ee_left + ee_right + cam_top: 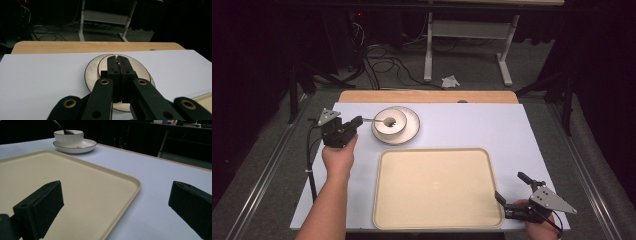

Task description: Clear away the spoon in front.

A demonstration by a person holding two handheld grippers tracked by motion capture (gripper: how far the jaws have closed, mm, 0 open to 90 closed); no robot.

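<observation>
**Bright table, dark room**

Light falls from above onto the white table [472, 125], while the floor and background sink into near black. Shadows are soft and short. The close black jaws in both gripper views look blurred; the tray [82, 185] shows no glare.

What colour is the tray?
Pale cream-beige tray, plain, best seen in the high view.

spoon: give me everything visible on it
The spoon looks like thin grey metal. Its bowl end sits inside the white bowl on the plate; the handle slants out over the bowl's left rim toward the left hand-held gripper, whose jaws are closed at the handle's tip. Finer detail is too small to tell.
</observation>
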